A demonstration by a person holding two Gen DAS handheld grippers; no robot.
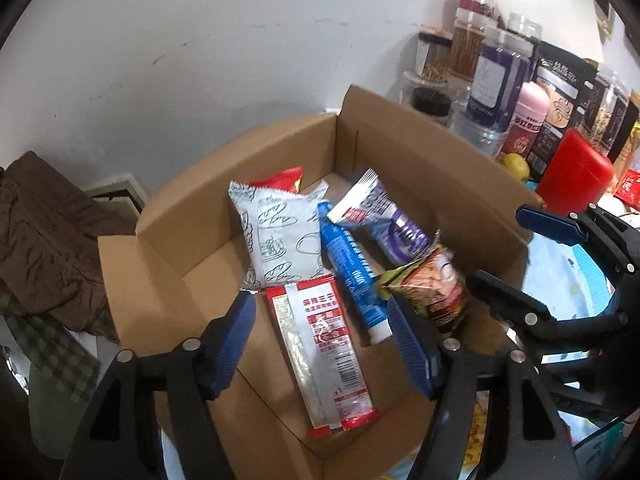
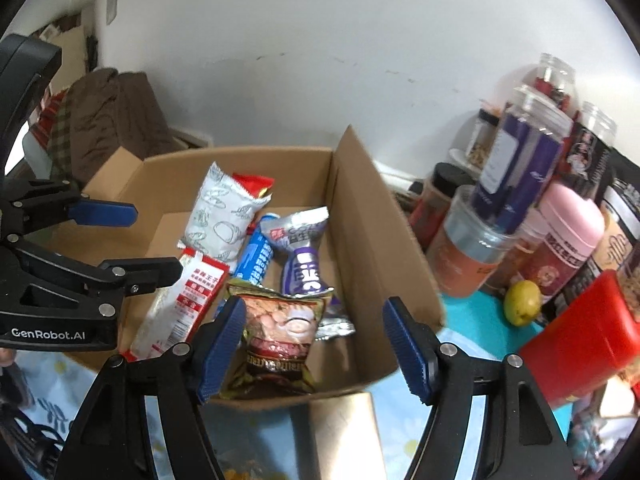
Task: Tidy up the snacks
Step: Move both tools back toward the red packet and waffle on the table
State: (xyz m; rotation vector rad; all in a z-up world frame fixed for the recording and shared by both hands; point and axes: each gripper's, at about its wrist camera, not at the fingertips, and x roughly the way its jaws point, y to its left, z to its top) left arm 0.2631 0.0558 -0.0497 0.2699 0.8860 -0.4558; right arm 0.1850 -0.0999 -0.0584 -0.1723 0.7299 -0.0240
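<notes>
An open cardboard box (image 1: pixel 168 216) (image 2: pixel 360 216) holds several snack packets: a white bread-print bag (image 1: pixel 280 236) (image 2: pixel 220 216), a red and white strip packet (image 1: pixel 324 356) (image 2: pixel 180 304), a blue tube (image 1: pixel 352 272) (image 2: pixel 256 256), a purple and silver packet (image 1: pixel 392 224) (image 2: pixel 304 256) and a brown foil packet (image 1: pixel 432 284) (image 2: pixel 280 340). My left gripper (image 1: pixel 320 344) (image 2: pixel 132 236) is open and empty over the box. My right gripper (image 2: pixel 316 348) (image 1: pixel 520 248) is open over the box's near edge, just above the brown packet.
Jars, bottles and pouches (image 2: pixel 520 184) crowd the table right of the box, with a red canister (image 1: pixel 576 176) (image 2: pixel 580 340) and a yellow-green fruit (image 2: pixel 522 302). A brown coat (image 1: pixel 44 232) lies left of the box. A white wall stands behind.
</notes>
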